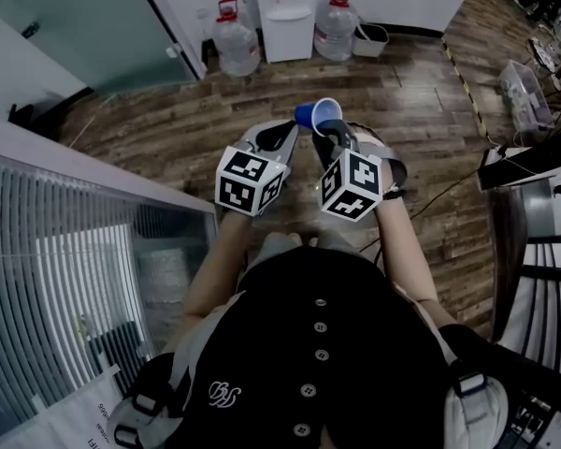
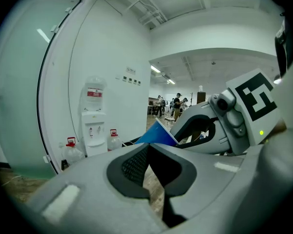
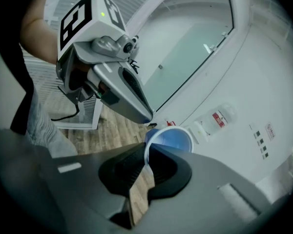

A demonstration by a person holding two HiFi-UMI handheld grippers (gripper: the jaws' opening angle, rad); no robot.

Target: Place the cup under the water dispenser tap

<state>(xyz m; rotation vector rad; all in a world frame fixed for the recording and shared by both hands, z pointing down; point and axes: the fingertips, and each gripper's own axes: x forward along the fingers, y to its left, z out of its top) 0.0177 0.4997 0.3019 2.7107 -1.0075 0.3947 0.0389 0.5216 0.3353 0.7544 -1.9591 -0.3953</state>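
Observation:
A blue paper cup [image 1: 318, 115] with a white inside is tilted on its side in front of me, above the wooden floor. My right gripper [image 1: 329, 131] is shut on the cup's rim; in the right gripper view the rim [image 3: 147, 147] sits pinched between the pads, with the cup [image 3: 173, 140] beyond. My left gripper [image 1: 285, 129] hangs just left of the cup, shut and empty; its pads [image 2: 136, 162] meet at the tip. The white water dispenser [image 1: 288, 12] stands far ahead against the wall, and shows small in the left gripper view as the dispenser [image 2: 94, 130].
Large water bottles [image 1: 236, 40] [image 1: 337, 26] flank the dispenser, and a white bin [image 1: 372, 37] stands to its right. A glass partition [image 1: 75, 26] and a slatted panel [image 1: 65, 269] run along the left. A desk with cables [image 1: 533, 241] is at the right.

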